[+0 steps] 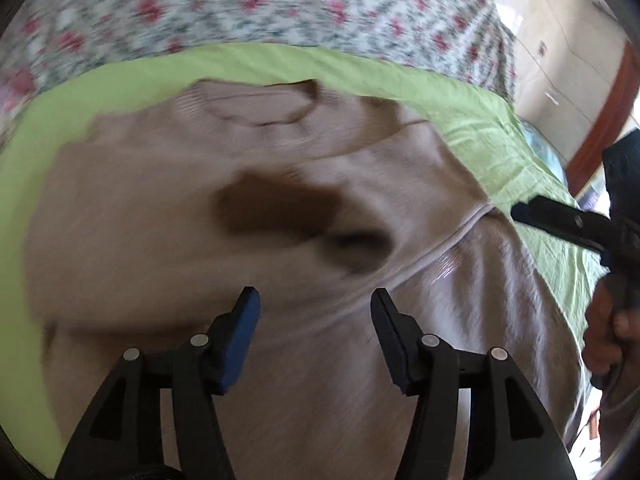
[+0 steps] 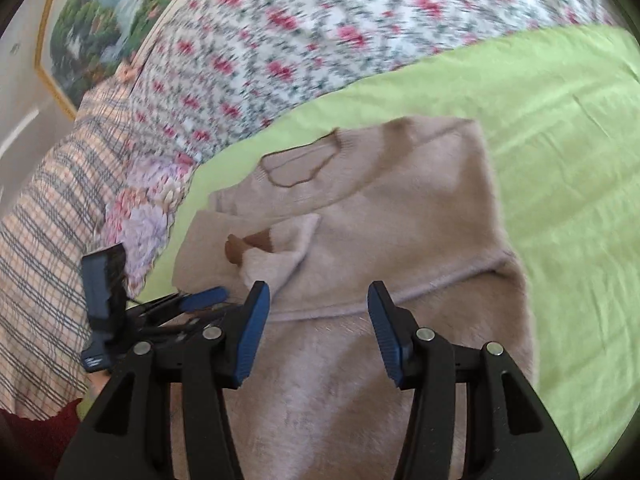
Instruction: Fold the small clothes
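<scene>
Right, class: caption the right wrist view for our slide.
Open right gripper above a beige sweater spread on a green sheet.

Sweater [image 1: 280,220] motion-blurred, near hem cut off; brown patch [image 2: 248,246] part-hidden under fold

Both views are bright with soft daylight and have no hard shadows. Motion blur smears the beige sweater [image 1: 248,208] and the floral bedcover [image 2: 320,32], strongest in the left wrist view. The fisheye lens bends the edges, and the corners are dark.
</scene>
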